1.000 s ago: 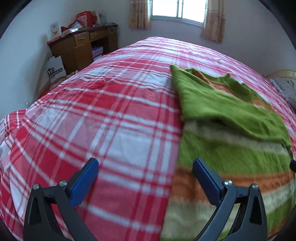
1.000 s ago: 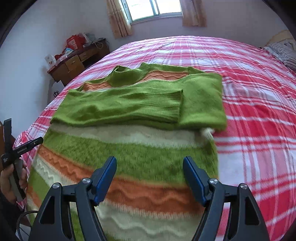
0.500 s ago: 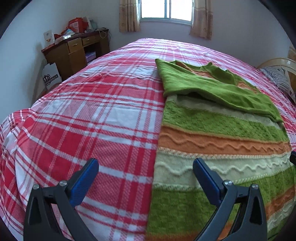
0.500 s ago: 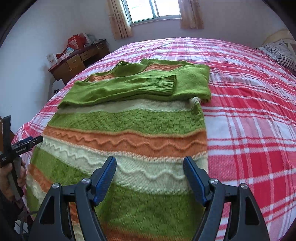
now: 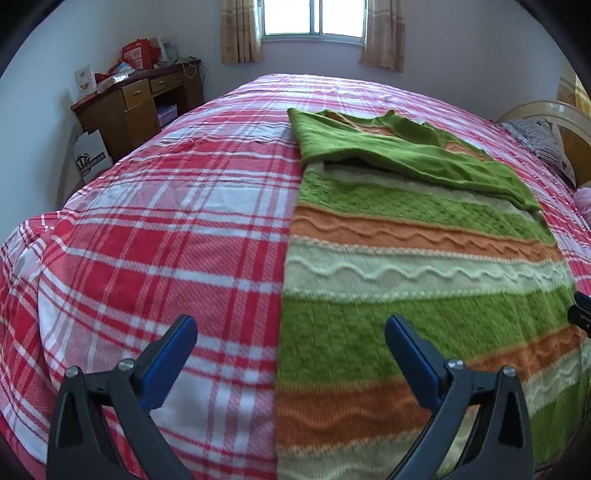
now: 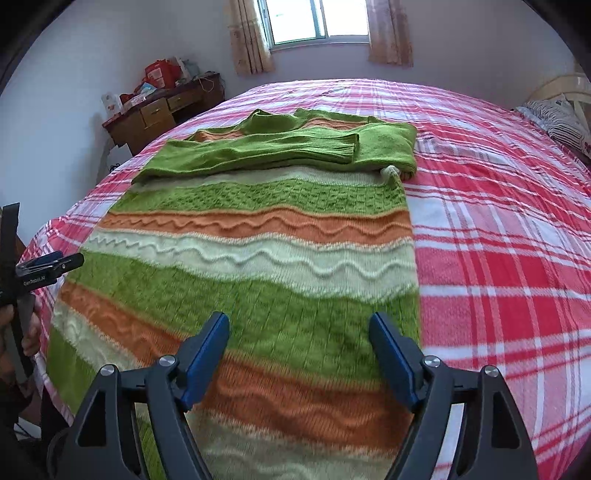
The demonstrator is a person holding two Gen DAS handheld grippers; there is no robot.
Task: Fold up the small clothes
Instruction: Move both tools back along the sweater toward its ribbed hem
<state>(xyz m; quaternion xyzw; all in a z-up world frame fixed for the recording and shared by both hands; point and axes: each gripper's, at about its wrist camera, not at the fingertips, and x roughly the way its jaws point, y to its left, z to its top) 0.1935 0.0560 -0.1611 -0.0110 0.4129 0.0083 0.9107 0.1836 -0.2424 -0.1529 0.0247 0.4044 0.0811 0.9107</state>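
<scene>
A green, orange and cream striped knit sweater point(image 5: 413, 280) lies flat on the red plaid bed point(image 5: 155, 236). Its green sleeves point(image 6: 266, 151) are folded across the chest at the far end. My left gripper point(image 5: 290, 328) is open and empty, above the sweater's left edge near the hem. My right gripper point(image 6: 299, 325) is open and empty, above the lower right part of the sweater point(image 6: 258, 266). The left gripper also shows at the left edge of the right wrist view point(image 6: 44, 269).
A wooden desk point(image 5: 136, 107) with red bags stands by the wall at the far left. A window with curtains point(image 5: 314, 22) is behind the bed. A pillow and headboard point(image 5: 546, 140) are at the far right. Bare bedspread lies on both sides of the sweater.
Both grippers have pulled back toward the sweater's hem, so more of its striped body is now in view. Both stayed open and empty.
</scene>
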